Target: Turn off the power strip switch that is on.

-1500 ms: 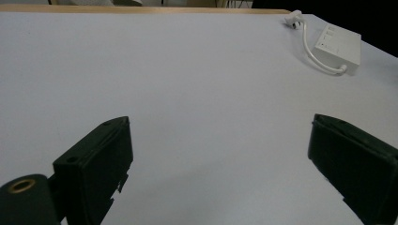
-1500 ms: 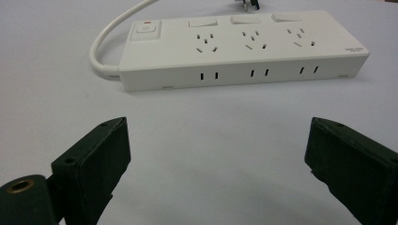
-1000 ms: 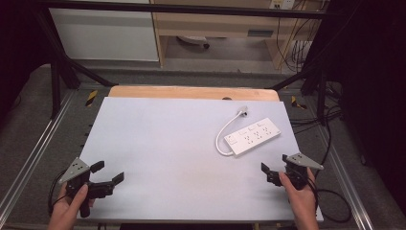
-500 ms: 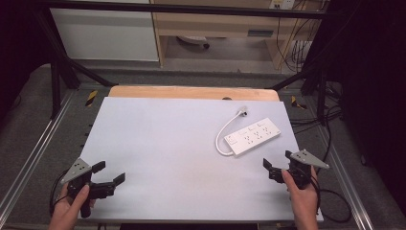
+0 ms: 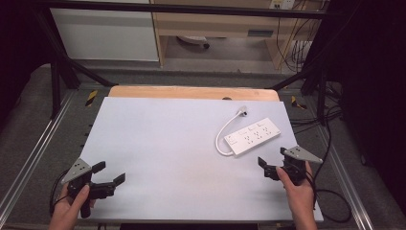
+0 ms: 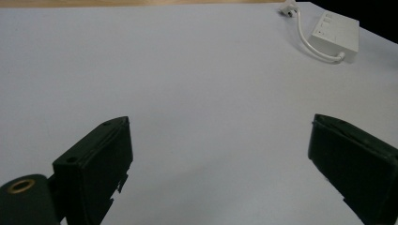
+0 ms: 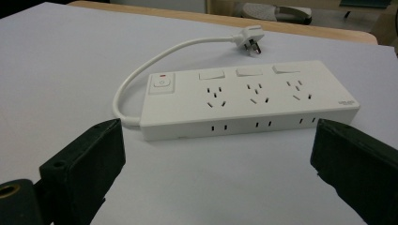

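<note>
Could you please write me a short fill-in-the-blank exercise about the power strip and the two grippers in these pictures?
1. The white power strip lies nearest the ____ gripper.
2. The strip's plug lies on the table, plugged into ____.
3. The left gripper has its jaws ____.

Missing words: right; nothing; open

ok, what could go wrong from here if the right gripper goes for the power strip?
The power strip is wide and lies flat, so the open right gripper might slip off its smooth sides. Its cable loops loose with the plug unconnected, so lifting could drag or swing it. The left gripper is probably too far off to help.
</note>
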`<state>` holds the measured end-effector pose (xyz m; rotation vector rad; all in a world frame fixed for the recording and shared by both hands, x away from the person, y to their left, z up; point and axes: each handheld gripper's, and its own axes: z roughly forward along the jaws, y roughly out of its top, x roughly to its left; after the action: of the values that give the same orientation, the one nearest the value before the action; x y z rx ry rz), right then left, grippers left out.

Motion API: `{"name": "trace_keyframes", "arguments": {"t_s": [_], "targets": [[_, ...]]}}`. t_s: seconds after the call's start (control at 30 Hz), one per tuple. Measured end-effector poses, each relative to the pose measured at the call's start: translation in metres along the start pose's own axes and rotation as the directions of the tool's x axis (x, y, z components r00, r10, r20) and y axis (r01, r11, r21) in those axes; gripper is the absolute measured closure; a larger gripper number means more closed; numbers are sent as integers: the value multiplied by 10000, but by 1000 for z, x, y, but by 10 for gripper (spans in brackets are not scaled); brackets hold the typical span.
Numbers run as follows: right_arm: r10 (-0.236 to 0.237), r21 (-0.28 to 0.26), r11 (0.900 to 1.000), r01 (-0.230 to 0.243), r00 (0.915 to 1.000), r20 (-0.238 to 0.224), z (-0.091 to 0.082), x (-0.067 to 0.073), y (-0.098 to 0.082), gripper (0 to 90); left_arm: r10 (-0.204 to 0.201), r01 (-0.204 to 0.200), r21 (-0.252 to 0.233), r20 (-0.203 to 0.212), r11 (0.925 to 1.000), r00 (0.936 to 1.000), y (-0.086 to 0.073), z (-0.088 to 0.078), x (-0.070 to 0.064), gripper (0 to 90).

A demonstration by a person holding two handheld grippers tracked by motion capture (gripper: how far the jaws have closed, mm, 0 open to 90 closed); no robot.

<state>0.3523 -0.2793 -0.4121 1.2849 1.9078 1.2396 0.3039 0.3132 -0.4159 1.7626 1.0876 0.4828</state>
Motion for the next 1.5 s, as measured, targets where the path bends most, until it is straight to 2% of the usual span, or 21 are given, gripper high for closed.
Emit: {"name": "trace_keyframes", "arguments": {"t_s": [0.13,0.53,0.7,0.77,0.83,0.97,1.03,1.1,1.3,1.5], "targets": [[-127,-63,9999,127,9998,-117,0,3,6,36,13,-13,23,-28,10000,10000,0,0,0,67],[59,-445,9990,-60,10000,-15,0,-1,23,38,19,-19,29,-36,10000,10000,0,0,0,67],[33,-353,9994,-34,10000,-33,1,-3,27,44,22,-22,36,-45,10000,10000,0,0,0,67],[271,-357,9990,-280,9994,-234,3,-5,30,52,20,-20,37,-51,10000,10000,-1,0,0,67],[207,-343,9992,-216,9995,-244,3,-5,32,57,30,-30,37,-69,10000,10000,-1,0,0,67],[180,-359,9992,-188,9996,-220,5,-5,38,77,26,-26,31,-63,10000,10000,-1,0,0,67],[276,-410,9988,-275,9996,24,7,-6,45,82,19,-19,36,-67,10000,10000,-1,1,0,67],[318,-400,9987,-317,9995,18,8,-7,47,82,26,-26,40,-62,10000,10000,-1,1,0,67],[62,-323,9995,-58,9999,101,14,-8,61,104,-12,13,54,-45,10000,10000,-1,1,0,67],[-105,-241,9997,104,9999,-24,24,-9,77,134,-22,22,46,-45,10000,10000,-1,1,0,67]]}}
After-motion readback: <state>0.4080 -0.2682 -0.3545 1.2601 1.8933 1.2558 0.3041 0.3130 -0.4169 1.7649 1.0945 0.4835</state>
